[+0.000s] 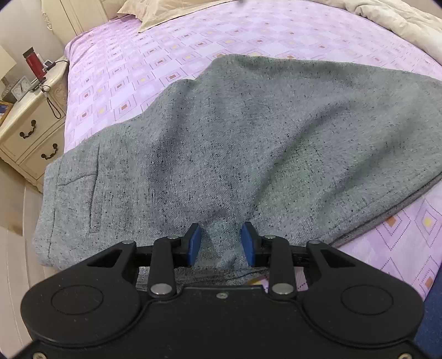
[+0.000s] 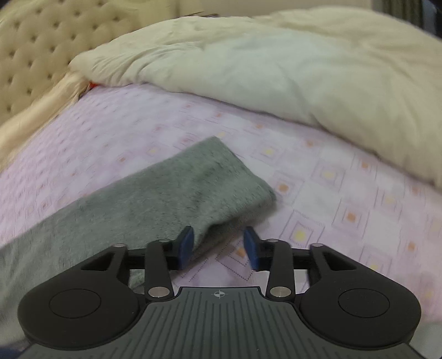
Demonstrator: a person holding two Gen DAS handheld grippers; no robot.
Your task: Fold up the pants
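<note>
Grey speckled pants [image 1: 248, 138] lie spread across a purple patterned bed sheet [image 1: 165, 55], with the pocket end at the left near the bed's edge. My left gripper [image 1: 221, 243] hovers low over the near edge of the pants. Its blue pads stand apart, the cloth runs under and between them, and neither pad visibly presses on it. In the right wrist view, one grey pant leg [image 2: 165, 193] ends in a hem on the sheet [image 2: 331, 193]. My right gripper [image 2: 218, 245] is open, its left pad beside the leg's near corner and bare sheet under its right pad.
A cream duvet [image 2: 276, 69] is bunched along the far side of the bed, with a tufted headboard [image 2: 27, 55] at the left. A beige pillow [image 1: 154, 13] lies at the head. A cream nightstand [image 1: 27, 124] with a clock and bottle stands beside the bed.
</note>
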